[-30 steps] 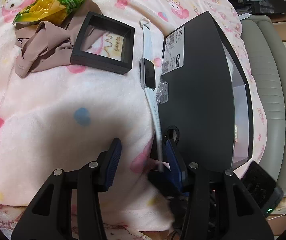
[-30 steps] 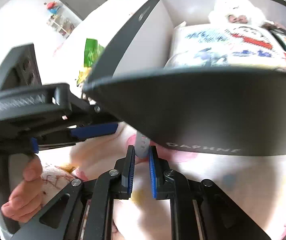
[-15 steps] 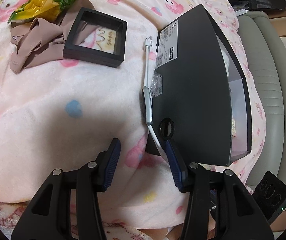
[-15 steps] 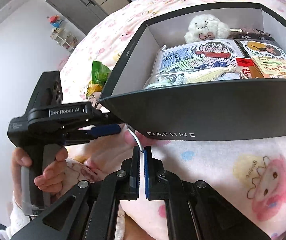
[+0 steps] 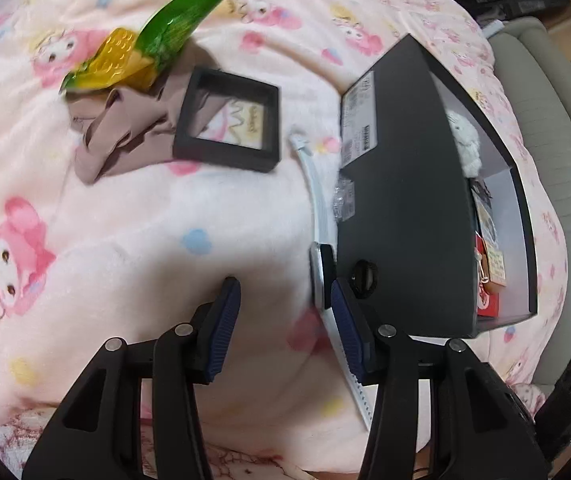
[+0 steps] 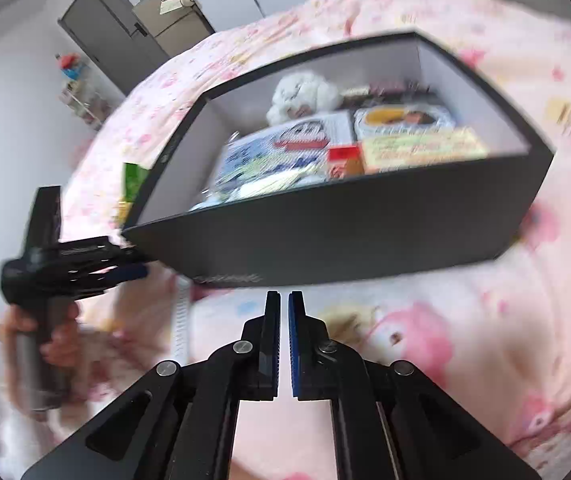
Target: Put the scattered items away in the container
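A white smartwatch lies on the pink blanket against the side of the black box; its strap end shows in the right wrist view. My left gripper is open over the blanket, its right finger beside the watch face. My right gripper is nearly shut with nothing between its pads, in front of the black box. The box holds a white plush, picture cards and packets. A black frame, a brown cloth and a green-yellow snack bag lie on the blanket.
The pink cartoon-print blanket covers the bed. A grey padded edge runs along the right. A black device sits at the lower right. A grey door and cabinet stand far behind.
My right gripper let go of the watch strap and drew back and to the right. The watch dropped back onto the blanket beside the box. My left gripper stayed open.
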Demonstrator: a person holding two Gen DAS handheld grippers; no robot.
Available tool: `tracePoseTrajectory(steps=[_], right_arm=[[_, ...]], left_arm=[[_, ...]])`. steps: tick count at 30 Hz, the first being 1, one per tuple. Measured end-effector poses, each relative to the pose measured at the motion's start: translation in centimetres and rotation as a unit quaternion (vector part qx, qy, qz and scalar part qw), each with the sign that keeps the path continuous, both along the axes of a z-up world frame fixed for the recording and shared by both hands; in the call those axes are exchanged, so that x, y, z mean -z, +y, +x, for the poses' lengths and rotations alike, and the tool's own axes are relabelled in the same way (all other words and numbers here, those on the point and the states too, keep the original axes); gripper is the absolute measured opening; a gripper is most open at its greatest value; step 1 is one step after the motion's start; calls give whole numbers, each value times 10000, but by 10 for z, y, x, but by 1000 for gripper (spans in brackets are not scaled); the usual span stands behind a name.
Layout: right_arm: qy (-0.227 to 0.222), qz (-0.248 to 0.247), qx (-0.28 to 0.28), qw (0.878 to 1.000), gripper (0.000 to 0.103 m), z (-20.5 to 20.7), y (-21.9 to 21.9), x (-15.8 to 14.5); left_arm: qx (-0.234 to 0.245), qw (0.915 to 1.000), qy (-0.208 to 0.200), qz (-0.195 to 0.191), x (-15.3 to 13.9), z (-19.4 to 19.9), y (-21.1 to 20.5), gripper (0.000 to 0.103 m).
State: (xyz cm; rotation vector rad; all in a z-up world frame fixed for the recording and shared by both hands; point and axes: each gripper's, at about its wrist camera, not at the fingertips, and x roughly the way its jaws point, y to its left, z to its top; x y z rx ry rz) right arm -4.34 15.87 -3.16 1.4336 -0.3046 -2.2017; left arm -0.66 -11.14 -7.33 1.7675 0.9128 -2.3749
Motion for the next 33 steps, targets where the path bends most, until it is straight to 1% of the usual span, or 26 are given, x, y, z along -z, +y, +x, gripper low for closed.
tracePoseTrajectory(steps=[1,2,3,4,5,6,7,8,9,11,12,13,14,17,19,22,24,25,26,27,28,29,30,31,32,33], right_arm=[[-107,-157,-63,9998,4,-1,-2,2],[-193,-343,-140,9991,4,-1,-6,4],[-347,-570,-269,9974,9,-1,-16,10],[-448,-642,-345,9963,16,-1,-25,14],[-600,-674,-459,9949,21,-1,-36,20],[-768,-633,-592,9933,31,0,-52,27],[-837,-634,-688,9921,39,1,-61,31],[-895,-666,-791,9906,41,2,-71,35],[-950,-718,-894,9889,44,3,-81,39],[-1012,-802,-1089,9856,44,0,-97,50],[-994,-747,-1102,9861,35,-1,-101,57],[-980,-665,-1069,9872,13,-3,-102,62],[-941,-563,-1032,9886,13,-2,-101,63],[-885,-767,-946,9886,13,2,-87,57],[-673,-690,-859,9916,13,7,-73,44],[-219,-356,-774,9961,13,19,-45,21],[4,16,-676,9977,12,19,-20,19],[-63,108,-555,9984,13,18,-8,22],[-305,-53,-320,9990,9,15,8,28],[-457,-258,-163,9985,8,13,17,30],[-463,-432,9,9980,8,11,25,25],[-268,-363,66,9990,8,12,27,17],[129,-56,77,9999,8,14,25,3],[345,155,4,9993,8,17,22,-4],[445,263,-99,9986,8,19,19,-9],[436,209,-181,9987,8,18,18,-12]], left_arm=[[71,9999,-36,105,2,0,3,47],[138,9996,-114,228,5,-14,-9,47],[162,9993,-183,284,7,-21,-10,47],[151,9992,-218,296,7,-36,-14,47],[126,9991,-223,331,7,-36,-15,47],[108,9990,-213,379,7,-36,-17,47],[88,9989,-203,421,7,-36,-18,47],[-32,9989,-199,432,7,-35,-19,47],[-36,9989,-202,424,7,-36,-19,47],[4,9991,-213,354,6,-37,-17,47],[38,9993,-220,310,6,-37,-16,47],[72,9994,-231,266,6,-38,-14,47],[100,9994,-246,234,6,-38,-13,47],[90,9994,-246,242,6,-40,-14,47],[46,9993,-261,267,7,-41,-15,47],[-158,9989,-266,351,6,-38,-16,47],[-207,9982,-281,498,10,-35,-7,47],[-185,9983,-323,442,11,-35,-2,45],[-173,9990,-312,280,10,-35,2,45],[-153,9993,-283,190,8,-35,4,45],[-140,9994,-259,163,7,-36,3,45],[-180,9993,-239,212,6,-36,1,45],[-214,9991,-239,283,7,-37,-1,45],[-224,9986,-268,391,9,-37,-3,45],[-214,9980,-310,501,11,-36,-4,45],[-197,9975,-328,597,12,-36,-5,46]])
